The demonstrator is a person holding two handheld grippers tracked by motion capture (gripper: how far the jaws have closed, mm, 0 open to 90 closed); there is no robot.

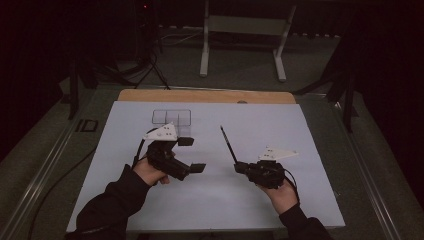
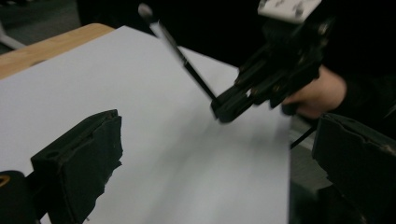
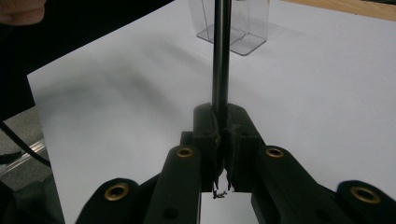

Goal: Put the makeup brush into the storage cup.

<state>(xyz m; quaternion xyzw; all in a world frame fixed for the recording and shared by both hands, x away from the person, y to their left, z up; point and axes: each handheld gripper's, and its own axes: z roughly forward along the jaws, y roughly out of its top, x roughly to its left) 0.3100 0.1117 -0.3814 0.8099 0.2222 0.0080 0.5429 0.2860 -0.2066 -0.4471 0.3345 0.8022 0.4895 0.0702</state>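
My right gripper (image 1: 241,167) is shut on the lower end of a thin black pen (image 1: 228,144), which slants up and away over the white sheet (image 1: 260,125). In the right gripper view the pen (image 3: 221,56) rises straight from the closed jaws (image 3: 222,116). My left gripper (image 1: 192,155) is open and holds nothing, hovering left of centre. In the left gripper view its two jaws stand wide apart (image 2: 215,172), and the right gripper (image 2: 229,105) with the pen (image 2: 177,49) faces it. A clear compartmented box (image 1: 172,117) stands behind the left gripper, also visible as the clear box (image 3: 238,28).
The white sheet covers a wooden table whose edge (image 1: 200,96) shows at the back. A white metal stand (image 1: 240,30) and cables (image 1: 145,70) are on the floor beyond. A cable (image 1: 55,185) runs along the left side.
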